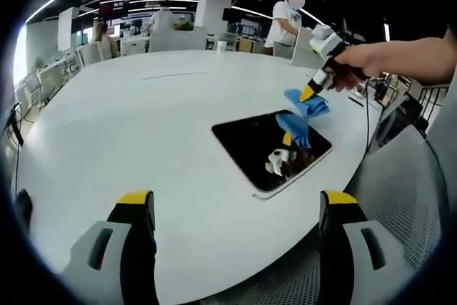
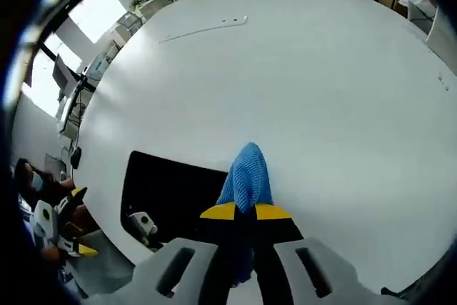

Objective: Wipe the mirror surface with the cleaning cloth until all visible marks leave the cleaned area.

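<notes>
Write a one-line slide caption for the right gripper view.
Right gripper, shut on the blue cleaning cloth, holds it by the edge of the dark mirror on the white table.

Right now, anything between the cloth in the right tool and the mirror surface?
Nothing visible. The right tool is shut on the blue cloth, which hangs over the mirror's far edge. In the left gripper view the mirror face shows reflections, no objects on it. The white table around it looks bare.
</notes>
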The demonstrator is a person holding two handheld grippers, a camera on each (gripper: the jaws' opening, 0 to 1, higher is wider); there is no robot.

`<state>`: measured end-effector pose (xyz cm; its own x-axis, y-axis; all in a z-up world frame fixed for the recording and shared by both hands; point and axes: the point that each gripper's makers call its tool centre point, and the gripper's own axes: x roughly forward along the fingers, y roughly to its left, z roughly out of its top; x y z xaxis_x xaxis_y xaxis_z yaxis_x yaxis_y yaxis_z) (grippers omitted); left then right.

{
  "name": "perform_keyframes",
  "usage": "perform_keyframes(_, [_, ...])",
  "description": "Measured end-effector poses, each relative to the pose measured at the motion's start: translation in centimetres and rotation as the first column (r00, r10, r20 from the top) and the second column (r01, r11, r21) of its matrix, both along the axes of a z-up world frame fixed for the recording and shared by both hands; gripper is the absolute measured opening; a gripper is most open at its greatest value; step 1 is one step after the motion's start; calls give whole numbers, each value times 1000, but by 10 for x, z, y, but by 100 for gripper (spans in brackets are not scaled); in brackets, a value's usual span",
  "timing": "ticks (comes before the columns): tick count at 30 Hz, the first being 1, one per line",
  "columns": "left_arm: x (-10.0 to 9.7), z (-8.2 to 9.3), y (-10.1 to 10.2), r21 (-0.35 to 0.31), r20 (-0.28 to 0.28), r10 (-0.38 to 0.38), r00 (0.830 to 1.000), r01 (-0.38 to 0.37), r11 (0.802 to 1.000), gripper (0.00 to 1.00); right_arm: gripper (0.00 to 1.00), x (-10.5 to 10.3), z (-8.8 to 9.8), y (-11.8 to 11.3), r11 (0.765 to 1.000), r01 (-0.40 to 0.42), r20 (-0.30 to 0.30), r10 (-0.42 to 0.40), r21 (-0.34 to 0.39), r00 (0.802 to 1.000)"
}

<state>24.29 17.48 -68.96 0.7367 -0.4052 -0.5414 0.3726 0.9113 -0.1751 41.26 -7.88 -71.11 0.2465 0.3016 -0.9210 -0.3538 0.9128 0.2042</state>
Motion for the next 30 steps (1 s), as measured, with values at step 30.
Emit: perform_keyframes(30, [-1, 4, -6, -15, 6, -27, 1000, 27, 1000, 99, 1, -1, -28, 31, 999, 34, -30, -34, -17, 999])
